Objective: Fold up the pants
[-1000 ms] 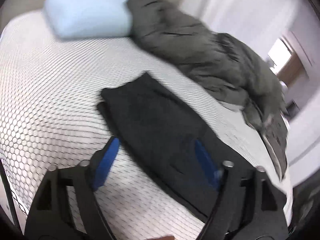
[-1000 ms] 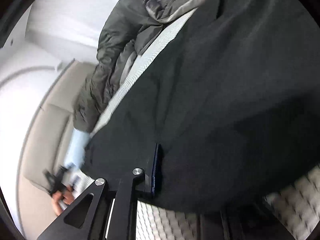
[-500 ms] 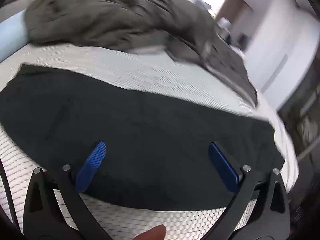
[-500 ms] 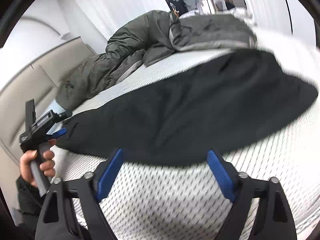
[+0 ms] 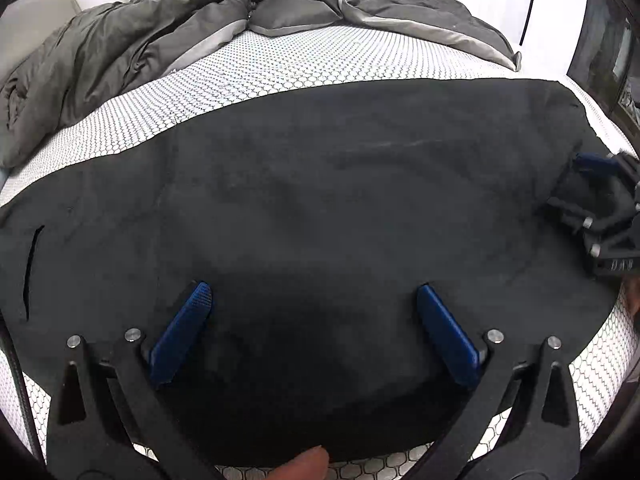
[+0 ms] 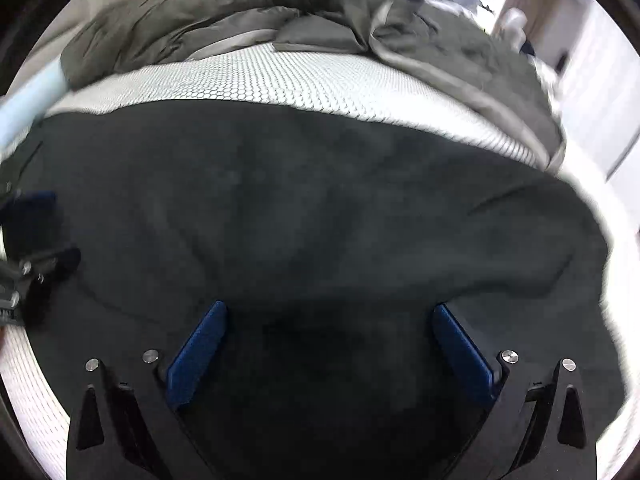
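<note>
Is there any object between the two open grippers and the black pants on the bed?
Nothing visible stands in the way. The left gripper and the right gripper hang directly over the black pants, jaws just opened wide with nothing between them. The grey duvet lies behind, apart from the pants.

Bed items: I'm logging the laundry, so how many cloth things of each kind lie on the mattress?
Pants: 1
Duvet: 1
Pillow: 1
Total: 3
</note>
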